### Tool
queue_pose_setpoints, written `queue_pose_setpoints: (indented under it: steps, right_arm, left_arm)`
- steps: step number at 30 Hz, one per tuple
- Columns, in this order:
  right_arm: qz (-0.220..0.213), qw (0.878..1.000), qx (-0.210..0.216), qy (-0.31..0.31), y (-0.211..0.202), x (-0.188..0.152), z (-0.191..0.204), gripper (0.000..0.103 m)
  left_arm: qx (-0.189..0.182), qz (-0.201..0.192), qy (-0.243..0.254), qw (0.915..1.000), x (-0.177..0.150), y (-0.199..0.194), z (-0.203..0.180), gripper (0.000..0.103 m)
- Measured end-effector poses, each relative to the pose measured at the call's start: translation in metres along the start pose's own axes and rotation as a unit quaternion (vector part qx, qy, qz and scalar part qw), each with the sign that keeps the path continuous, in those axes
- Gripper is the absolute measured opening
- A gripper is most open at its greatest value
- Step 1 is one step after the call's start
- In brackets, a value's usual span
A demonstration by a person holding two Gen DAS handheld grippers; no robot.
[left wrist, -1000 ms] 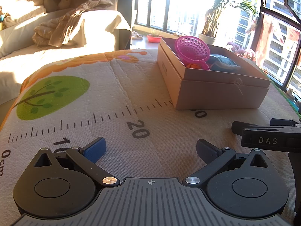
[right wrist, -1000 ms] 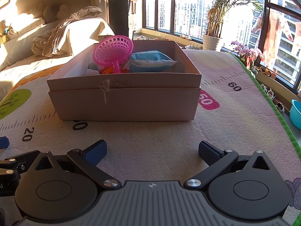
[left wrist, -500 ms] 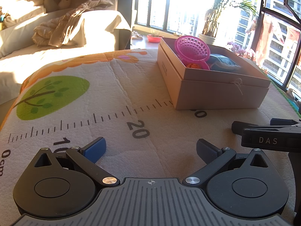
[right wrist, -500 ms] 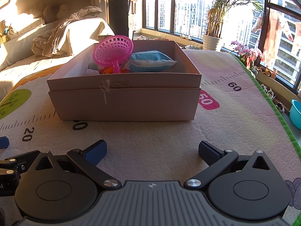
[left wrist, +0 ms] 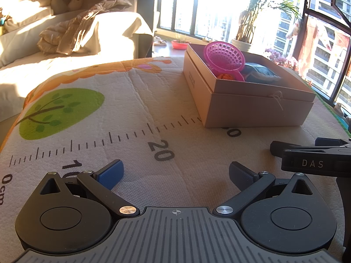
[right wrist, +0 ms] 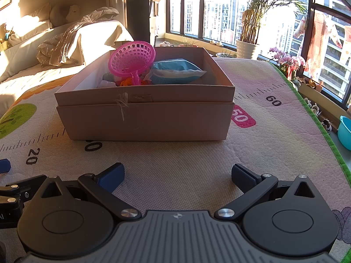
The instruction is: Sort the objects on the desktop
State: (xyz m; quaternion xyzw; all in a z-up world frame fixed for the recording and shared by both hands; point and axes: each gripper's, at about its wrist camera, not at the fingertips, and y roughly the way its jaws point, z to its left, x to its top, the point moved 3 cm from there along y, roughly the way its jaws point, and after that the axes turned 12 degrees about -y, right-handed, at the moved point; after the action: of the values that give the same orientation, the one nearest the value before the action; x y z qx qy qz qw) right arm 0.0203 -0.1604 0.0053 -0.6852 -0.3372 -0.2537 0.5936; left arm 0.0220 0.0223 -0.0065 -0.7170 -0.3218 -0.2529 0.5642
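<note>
An open cardboard box (right wrist: 144, 120) stands on the printed mat, straight ahead in the right wrist view and at the right in the left wrist view (left wrist: 252, 107). Inside it lie a pink plastic basket (right wrist: 131, 60), a blue-and-white packet (right wrist: 175, 72), an orange item (right wrist: 129, 82) and a pale item. The basket also shows in the left wrist view (left wrist: 223, 55). My left gripper (left wrist: 175, 173) is open and empty low over the mat near the "20" mark. My right gripper (right wrist: 176, 175) is open and empty in front of the box.
The mat (left wrist: 131, 109) has a ruler print and a green tree (left wrist: 59, 111). A bed with bedding (left wrist: 76, 35) lies at the left. Windows, a potted plant (right wrist: 248, 48) and flowers (right wrist: 287, 61) are at the right; a teal bowl (right wrist: 345, 131) sits past the mat's right edge.
</note>
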Motion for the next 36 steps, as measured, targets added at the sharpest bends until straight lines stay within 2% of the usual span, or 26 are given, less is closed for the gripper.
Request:
queue_pose_setpoints:
  steps: [22, 36]
  right_arm:
    - [0.000, 1.000, 0.000, 0.000, 0.000, 0.000, 0.000, 0.103]
    - [0.000, 1.000, 0.000, 0.000, 0.000, 0.000, 0.000, 0.103]
  left_arm:
    - [0.026, 0.007, 0.029, 0.9992, -0.002, 0.004, -0.008, 0.103]
    - [0.033, 0.019, 0.019, 0.9991, 0.001, 0.006, -0.010, 0.103]
